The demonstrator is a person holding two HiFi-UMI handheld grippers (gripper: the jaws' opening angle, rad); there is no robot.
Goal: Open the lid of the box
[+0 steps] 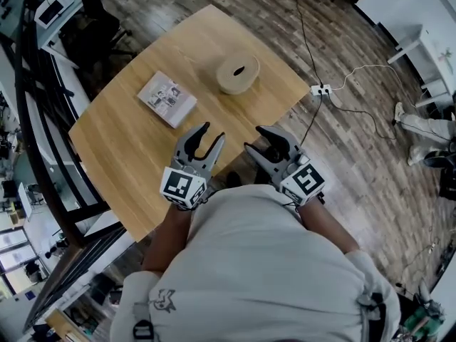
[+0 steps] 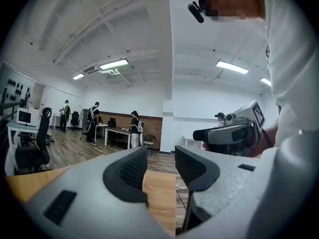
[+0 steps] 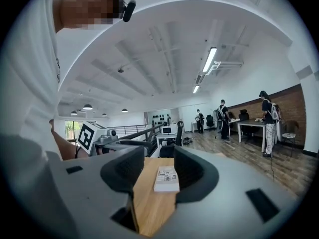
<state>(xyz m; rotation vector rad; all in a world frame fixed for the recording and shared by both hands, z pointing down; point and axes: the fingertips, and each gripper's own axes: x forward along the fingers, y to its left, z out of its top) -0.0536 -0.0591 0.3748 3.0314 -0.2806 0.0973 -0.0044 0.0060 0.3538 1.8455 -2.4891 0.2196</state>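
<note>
Pale honey-yellow wood grain across the surface [image 1: 128, 141]. White with grey-black printed pictures on the flat box [image 1: 167, 99]. Plain beige on the round container [image 1: 238, 73], dark at its top slot. Grey bodies, black pads and black-and-white square markers on left gripper [image 1: 212, 132] and right gripper [image 1: 254, 138]. Dark brown planks on the floor [image 1: 356, 162].

Smooth matt wooden table [image 1: 128, 148]
</note>
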